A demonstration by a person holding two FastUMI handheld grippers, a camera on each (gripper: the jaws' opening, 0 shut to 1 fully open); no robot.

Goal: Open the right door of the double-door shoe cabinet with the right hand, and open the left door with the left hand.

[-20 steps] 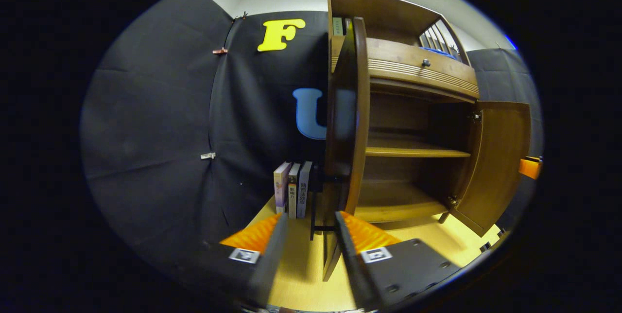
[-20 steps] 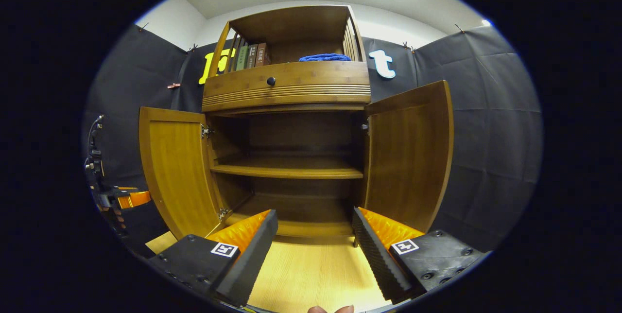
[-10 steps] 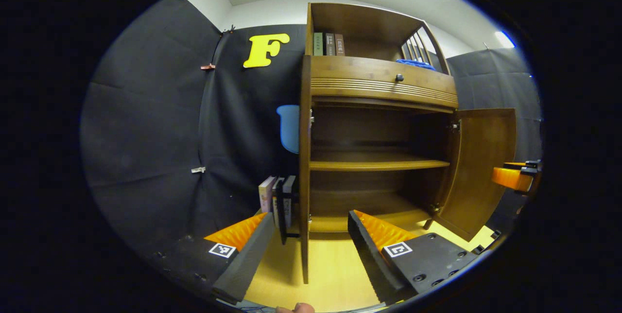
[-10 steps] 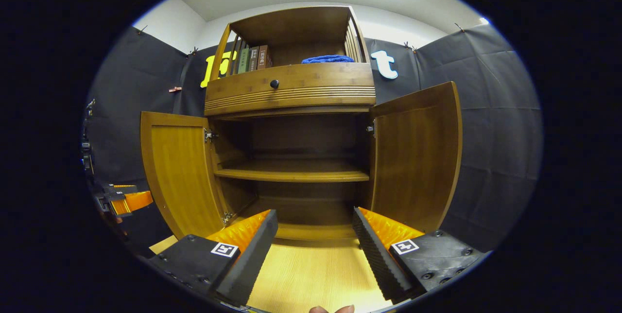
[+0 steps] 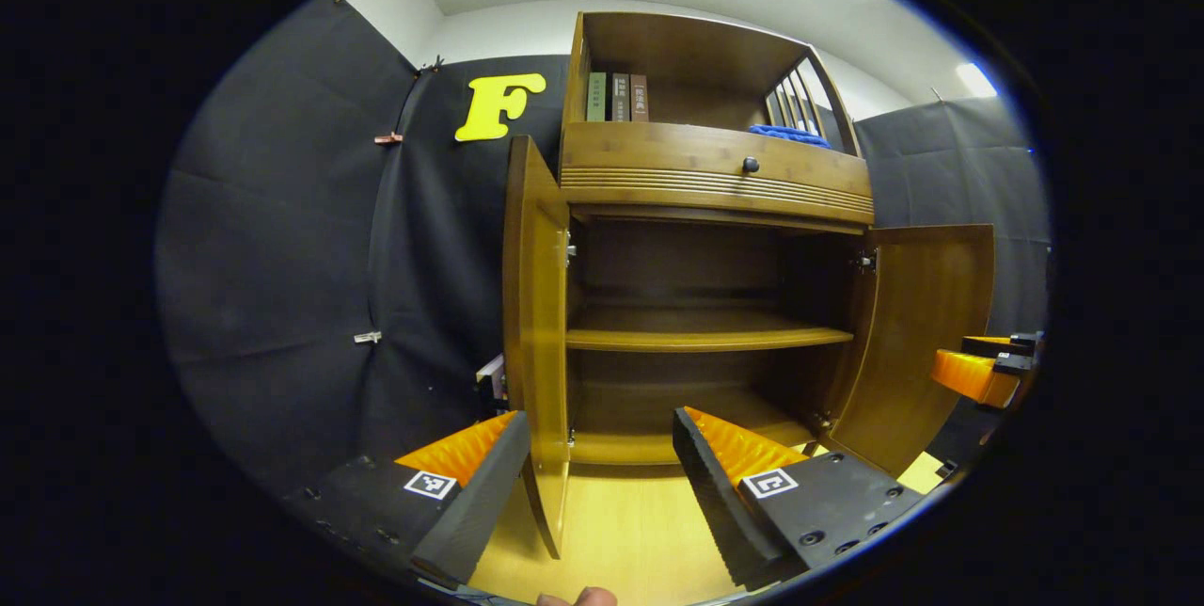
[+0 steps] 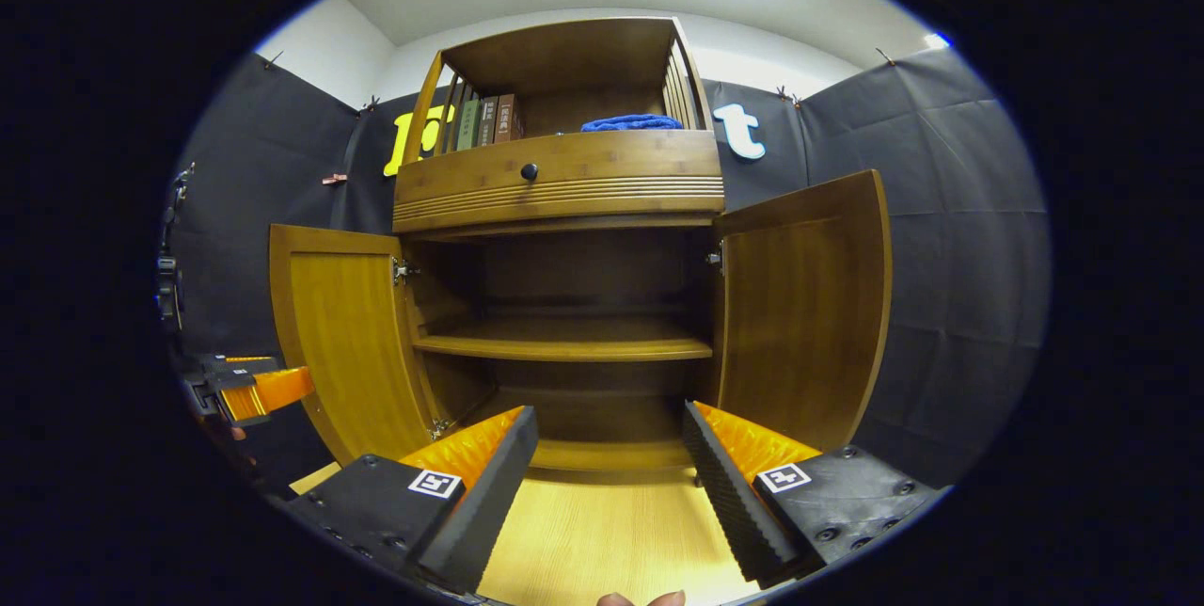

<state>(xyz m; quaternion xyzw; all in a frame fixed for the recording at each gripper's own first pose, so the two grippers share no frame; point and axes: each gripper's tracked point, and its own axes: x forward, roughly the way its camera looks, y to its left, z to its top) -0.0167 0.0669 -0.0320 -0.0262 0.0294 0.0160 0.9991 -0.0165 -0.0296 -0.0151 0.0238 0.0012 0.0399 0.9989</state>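
Two doors of the cabinet (image 6: 564,239) stand swung out, and much behind them is hidden. In the left gripper view the left door (image 5: 534,324) is seen nearly edge-on, an upright slab whose bottom corner dips between the jaws; it covers most of the books (image 5: 493,380) on the counter (image 5: 621,531) behind it, leaving only a sliver. In the right gripper view that same door (image 6: 343,333) shows its full inner face, and the right door (image 6: 800,305) stands out to the other side; both have their long axis upright, hinged at the cabinet's outer edges. The cabinet sits at the counter's rear, facing the grippers, its dark inside crossed by a shelf (image 6: 564,347); its back wall is hard to make out. Up top, more books (image 6: 484,121) and a blue cloth (image 6: 632,123) sit in the open compartment, above a knob (image 6: 530,171).

Left gripper (image 5: 597,455) has its jaws wide, holding nothing; it also shows, partly cut off, at the left edge of the right gripper view (image 6: 254,390). Right gripper (image 6: 609,460) likewise has wide, empty jaws, and appears cut off at the right edge of the left gripper view (image 5: 983,371).
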